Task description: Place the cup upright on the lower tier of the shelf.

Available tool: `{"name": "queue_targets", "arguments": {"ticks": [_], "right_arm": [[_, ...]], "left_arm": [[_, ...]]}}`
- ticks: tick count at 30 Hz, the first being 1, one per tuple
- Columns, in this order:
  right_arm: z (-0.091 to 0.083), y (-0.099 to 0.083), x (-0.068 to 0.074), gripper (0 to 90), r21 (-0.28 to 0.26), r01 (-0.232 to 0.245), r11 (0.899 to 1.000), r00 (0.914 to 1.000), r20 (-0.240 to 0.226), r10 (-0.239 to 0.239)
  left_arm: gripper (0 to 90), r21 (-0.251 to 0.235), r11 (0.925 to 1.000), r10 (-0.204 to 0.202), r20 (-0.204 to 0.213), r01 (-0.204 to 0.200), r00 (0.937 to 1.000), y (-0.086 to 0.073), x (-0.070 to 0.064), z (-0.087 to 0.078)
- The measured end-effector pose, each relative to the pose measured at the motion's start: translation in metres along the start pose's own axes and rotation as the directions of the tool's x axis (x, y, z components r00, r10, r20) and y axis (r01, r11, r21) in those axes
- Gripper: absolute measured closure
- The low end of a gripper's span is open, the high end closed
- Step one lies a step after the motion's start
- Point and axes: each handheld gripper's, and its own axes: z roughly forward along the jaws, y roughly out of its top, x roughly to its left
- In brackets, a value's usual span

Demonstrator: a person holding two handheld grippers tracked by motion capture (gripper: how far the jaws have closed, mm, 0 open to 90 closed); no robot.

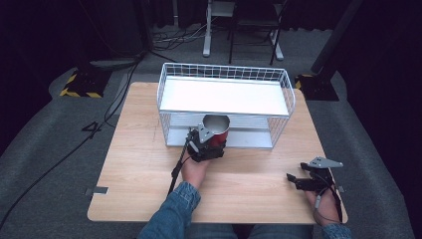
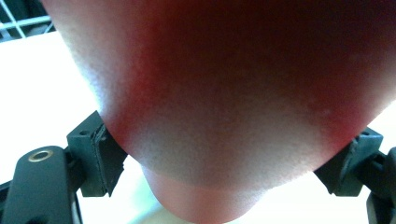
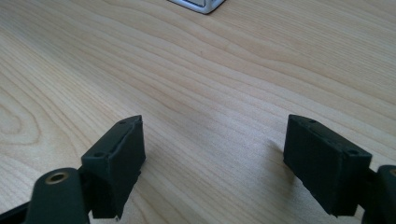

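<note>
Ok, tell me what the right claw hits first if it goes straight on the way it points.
Nothing close: the open right claw faces bare wooden table. Farther on lies a corner of the wire rack's base, though probably off its line.

The pale wooden table (image 3: 224, 70) shows a smooth, matt grain beneath the right gripper's matt black plastic fingers (image 3: 116, 163). Between the left gripper's fingers (image 2: 95, 158) sits a red cup (image 2: 224, 102) with a finely grainy, soft-sheen wall. Beyond it stands a white coated-wire rack (image 1: 225, 102) with smooth, bright shelves.
</note>
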Motion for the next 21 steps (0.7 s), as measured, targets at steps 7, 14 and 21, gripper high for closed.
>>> {"name": "queue_targets", "arguments": {"ticks": [7,14,21], "right_arm": [[0.0,0.0,0.001,21.2,-0.001,-0.002,1.0,1.0,0.002,0.002],[0.0,0.0,0.001,21.2,-0.001,-0.002,1.0,1.0,0.002,0.002],[0.0,0.0,0.0,21.2,-0.001,-0.003,1.0,1.0,0.002,0.003]], "left_arm": [[16.9,-0.009,0.9997,-0.022,-0.013,0.021,0.9997,0.006,0.002,0.015],[16.9,-0.005,0.9992,-0.041,-0.035,0.041,0.9986,0.008,0.005,0.031],[16.9,0.008,0.9999,-0.007,-0.022,0.007,0.9997,0.014,0.009,0.047]]}}
